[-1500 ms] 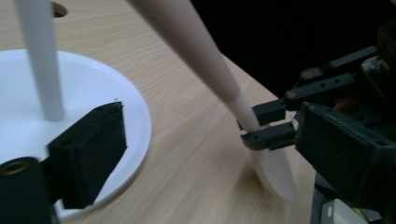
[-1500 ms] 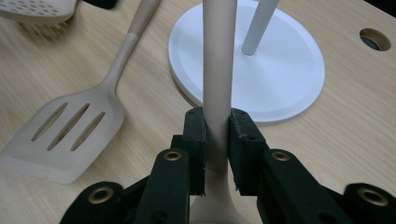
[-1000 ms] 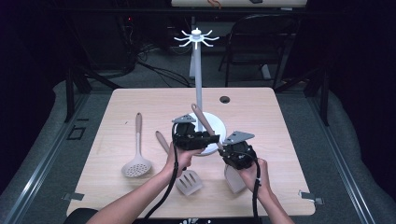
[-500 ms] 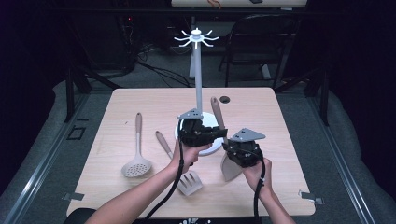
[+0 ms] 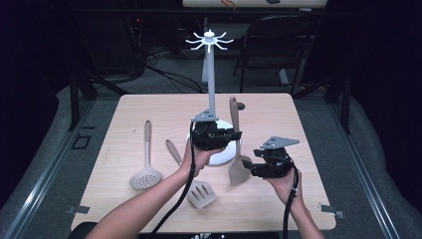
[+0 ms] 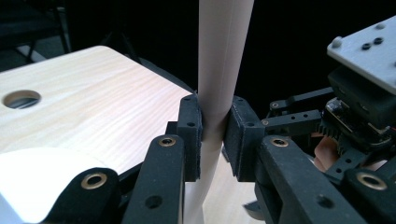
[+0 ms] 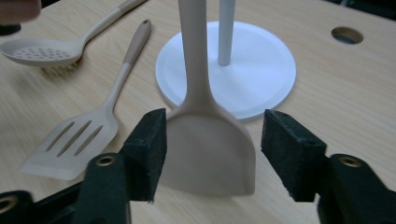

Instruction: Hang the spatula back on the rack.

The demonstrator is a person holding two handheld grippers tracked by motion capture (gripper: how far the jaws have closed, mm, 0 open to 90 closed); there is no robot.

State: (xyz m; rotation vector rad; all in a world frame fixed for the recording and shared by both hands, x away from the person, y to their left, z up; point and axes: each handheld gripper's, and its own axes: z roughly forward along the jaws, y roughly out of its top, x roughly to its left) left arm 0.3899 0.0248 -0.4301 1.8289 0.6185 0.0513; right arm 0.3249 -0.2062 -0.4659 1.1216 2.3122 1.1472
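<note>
A beige solid turner (image 5: 238, 169) stands nearly upright beside the white stand, blade down and just over the table. My left gripper (image 5: 233, 135) is shut on its handle (image 6: 219, 70), about halfway up. The pads clamp the handle from both sides in the left gripper view, left gripper (image 6: 215, 130). My right gripper (image 5: 248, 164) is to the right of the blade, and its jaws have just been opening. In the right gripper view the blade (image 7: 210, 154) hangs between the spread jaws of my right gripper (image 7: 215, 140), and the right pad is well clear of it.
The utensil stand has a round white base (image 5: 225, 155), a thin pole (image 5: 211, 74) and hooks on top (image 5: 209, 39). A slotted turner (image 5: 200, 193) and a perforated spoon (image 5: 145, 177) lie to the left on the wooden table (image 5: 149, 114). A cable hole (image 5: 241, 106) is behind the stand.
The left gripper has lifted the turner and swung it upright. The right gripper has let go of the blade, opened, and drawn back to the right.
</note>
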